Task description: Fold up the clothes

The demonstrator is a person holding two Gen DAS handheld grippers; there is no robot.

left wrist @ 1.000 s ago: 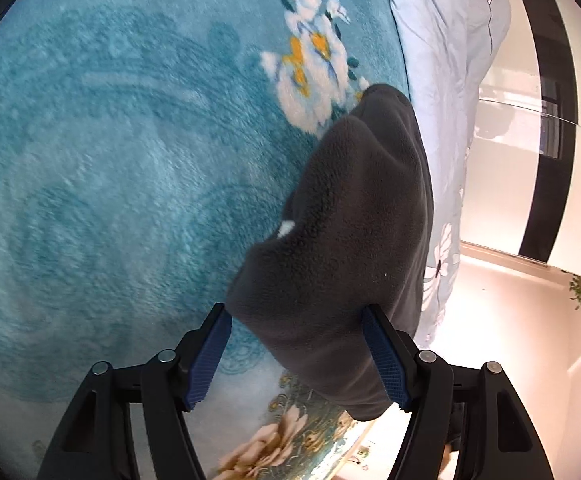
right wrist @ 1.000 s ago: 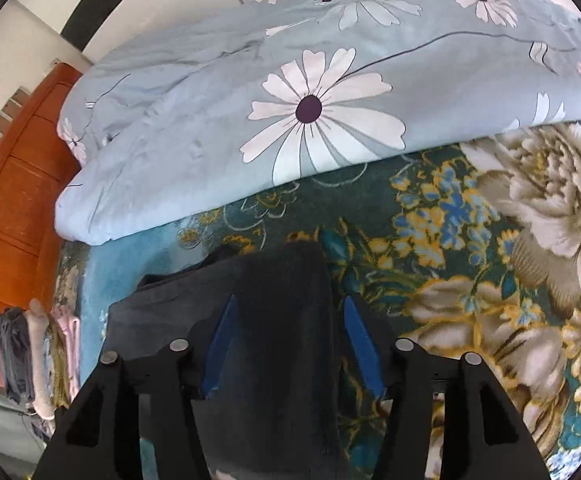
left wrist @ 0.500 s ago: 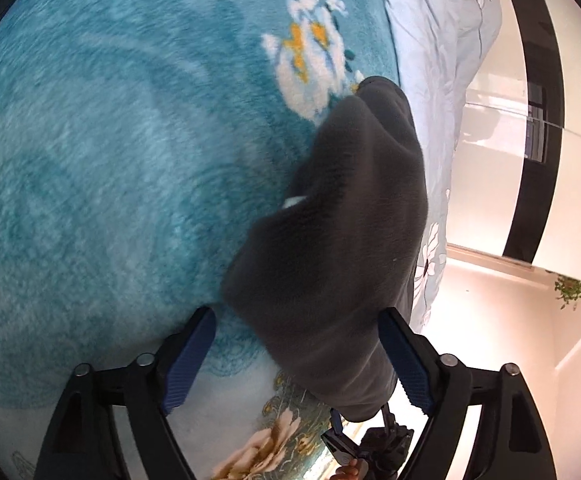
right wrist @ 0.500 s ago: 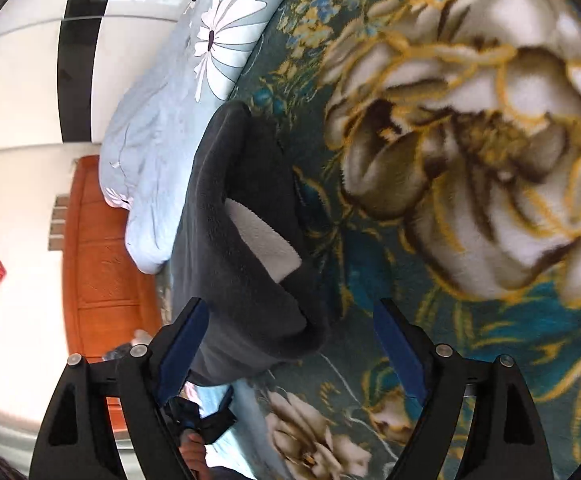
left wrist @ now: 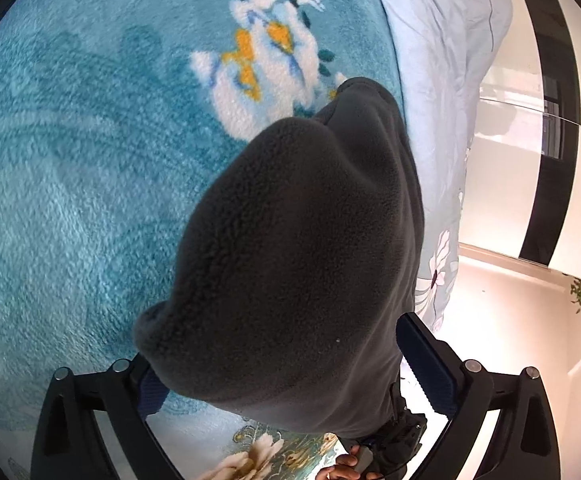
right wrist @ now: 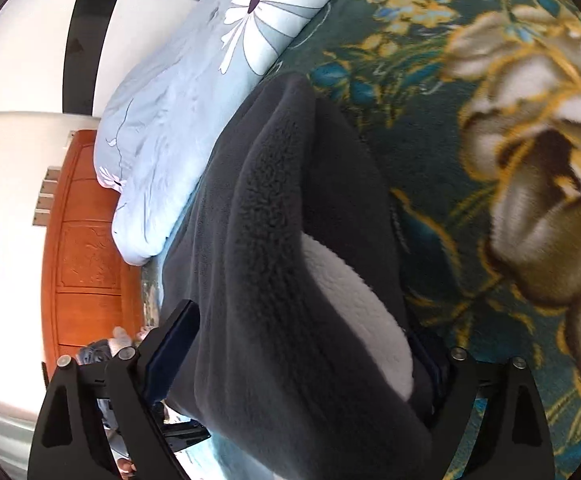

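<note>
A dark grey fleece garment lies folded in a thick bundle on a teal floral blanket. My left gripper is open, its blue-padded jaws standing wide on either side of the bundle's near end. In the right wrist view the same garment shows a white fleece lining. My right gripper is open too, straddling the bundle from the opposite end. The fabric hides parts of both grippers' pads.
A light blue quilt with white daisies lies along the bundle's far side, also in the right wrist view. An orange wooden headboard stands beyond it. The other gripper and a hand show below the bundle.
Both grippers opened wide and slid forward around the grey bundle, which now fills the space between the jaws. The right gripper also rolled onto its side.
</note>
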